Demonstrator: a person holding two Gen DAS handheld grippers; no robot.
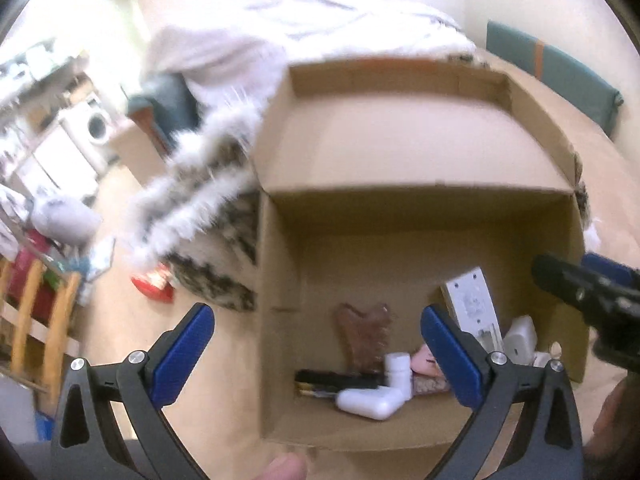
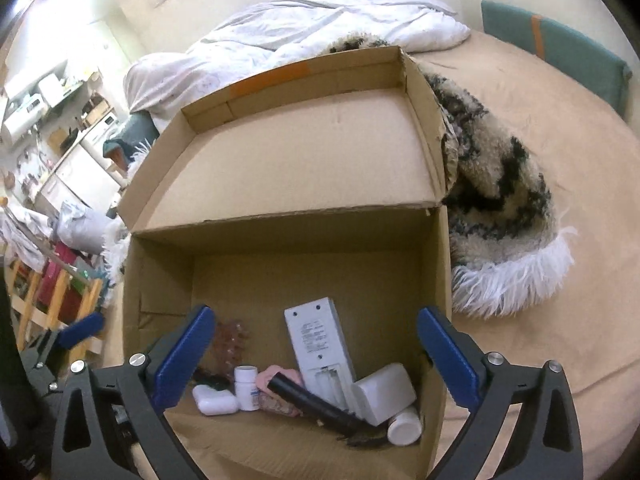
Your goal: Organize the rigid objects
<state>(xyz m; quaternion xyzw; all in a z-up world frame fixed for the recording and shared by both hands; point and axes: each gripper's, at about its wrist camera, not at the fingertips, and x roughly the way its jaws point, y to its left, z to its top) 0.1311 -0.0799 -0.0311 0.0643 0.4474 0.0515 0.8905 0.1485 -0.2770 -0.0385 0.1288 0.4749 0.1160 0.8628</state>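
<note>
From my remote feed, a bed (image 2: 560,168) with a tan sheet carries everything here. An open cardboard box (image 2: 160,280) sits directly on the sheet, its lid flap folded back. Just beside the box, touching its right wall, lies a shaggy black-and-cream fur throw (image 2: 500,200) with a white fringe. A rumpled white duvet (image 2: 320,28) is heaped at the far end of the bed, behind the box flap. A teal cushion with an orange stripe (image 2: 560,44) rests at the far right edge.
</note>
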